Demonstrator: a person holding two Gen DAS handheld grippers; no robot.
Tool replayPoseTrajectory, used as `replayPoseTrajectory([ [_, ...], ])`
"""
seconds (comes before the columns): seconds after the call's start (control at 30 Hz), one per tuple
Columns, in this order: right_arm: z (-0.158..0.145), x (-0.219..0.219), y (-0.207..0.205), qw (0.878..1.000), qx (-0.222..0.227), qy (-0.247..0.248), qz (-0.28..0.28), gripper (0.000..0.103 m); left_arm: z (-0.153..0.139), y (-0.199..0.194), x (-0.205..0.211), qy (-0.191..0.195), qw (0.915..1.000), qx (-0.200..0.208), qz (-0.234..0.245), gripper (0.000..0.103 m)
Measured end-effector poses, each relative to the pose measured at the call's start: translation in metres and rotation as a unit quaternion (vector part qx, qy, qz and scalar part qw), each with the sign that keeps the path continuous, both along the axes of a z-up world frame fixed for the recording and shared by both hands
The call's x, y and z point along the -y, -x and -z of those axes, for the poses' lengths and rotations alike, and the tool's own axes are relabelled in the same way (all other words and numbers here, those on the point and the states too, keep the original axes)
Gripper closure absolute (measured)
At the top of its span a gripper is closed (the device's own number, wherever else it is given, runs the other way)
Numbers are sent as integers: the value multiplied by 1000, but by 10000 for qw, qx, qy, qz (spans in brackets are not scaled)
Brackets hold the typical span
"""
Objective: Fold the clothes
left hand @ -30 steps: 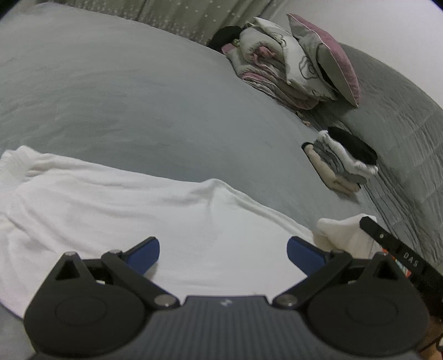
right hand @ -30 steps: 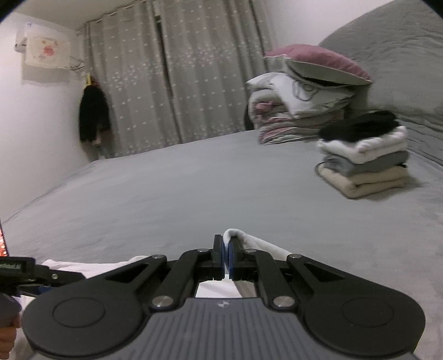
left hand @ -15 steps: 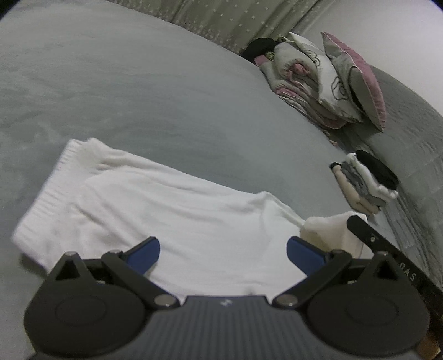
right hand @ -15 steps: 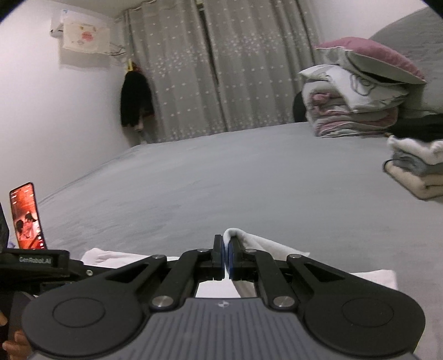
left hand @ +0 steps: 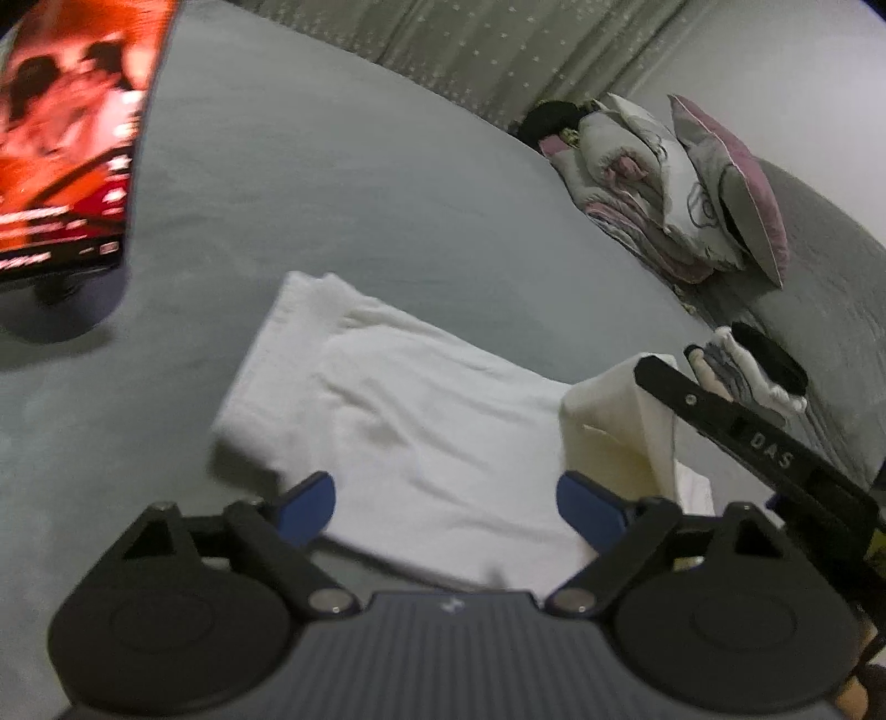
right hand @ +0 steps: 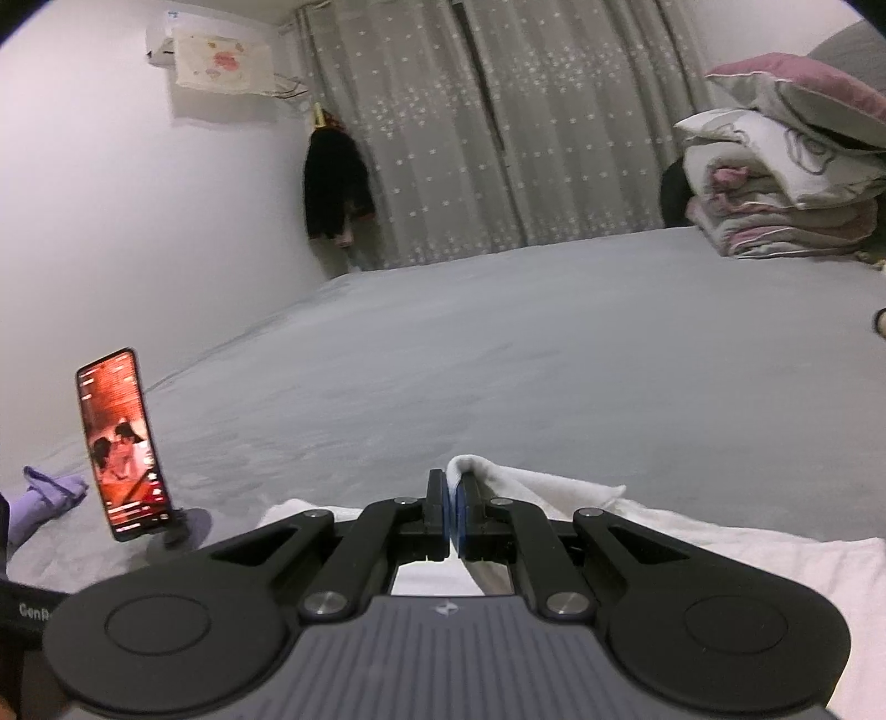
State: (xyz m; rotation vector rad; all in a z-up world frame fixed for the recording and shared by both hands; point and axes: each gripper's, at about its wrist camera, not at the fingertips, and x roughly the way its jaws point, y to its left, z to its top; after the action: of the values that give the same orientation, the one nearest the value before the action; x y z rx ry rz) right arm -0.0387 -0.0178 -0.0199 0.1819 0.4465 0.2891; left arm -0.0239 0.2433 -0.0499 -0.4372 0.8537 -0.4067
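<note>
Two grippers over a grey bed (left hand: 387, 183), one white garment being folded.

Left wrist view: left gripper (left hand: 446, 501) has its blue-tipped fingers (left hand: 307, 507) spread wide apart, nothing between them, hovering over the near edge of the white garment (left hand: 421, 437). Garment lies flat on the bed, roughly rectangular, ribbed hem end toward the left. Its right corner is lifted off the bed in a raised fold, pinched by the right gripper (left hand: 659, 376), which enters from the right as a black bar with lettering. Phone (left hand: 66, 133) with a red lit screen stands upright at far left on a small round base, blurred. Stack of folded clothes (left hand: 747, 365) sits well apart to the right, near the grey headboard (left hand: 830, 277). Pile of bedding with a pink-edged pillow (left hand: 731, 183) on top sits at the far side by the curtain (left hand: 498, 50).

Right wrist view: right gripper (right hand: 453, 512) fingers are pressed together, clamped on a bunched fold of the white garment (right hand: 498, 476); the rest of the cloth spreads below and to the right. Phone (right hand: 122, 443) stands upright to the left. Purple cloth (right hand: 44, 498) lies at the left edge beyond it. Dark garment (right hand: 335, 194) hangs in the corner beside the curtain (right hand: 498, 138). Bedding pile (right hand: 786, 188) at right.
</note>
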Motion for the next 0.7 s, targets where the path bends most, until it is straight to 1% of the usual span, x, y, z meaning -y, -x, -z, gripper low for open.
replayPoseTrajectory([
  [0.17,3,-27,-5,9998,-36,-29,-217,97,-4,9,-23,49,9997,109,-196,15],
  [0.43,11,-61,-17,9986,-219,-205,-439,97,3,18,-52,-142,9984,38,-549,15],
  [0.7,16,-99,-20,9962,-275,-162,-809,97,-2,19,-77,38,9961,119,-871,17],
])
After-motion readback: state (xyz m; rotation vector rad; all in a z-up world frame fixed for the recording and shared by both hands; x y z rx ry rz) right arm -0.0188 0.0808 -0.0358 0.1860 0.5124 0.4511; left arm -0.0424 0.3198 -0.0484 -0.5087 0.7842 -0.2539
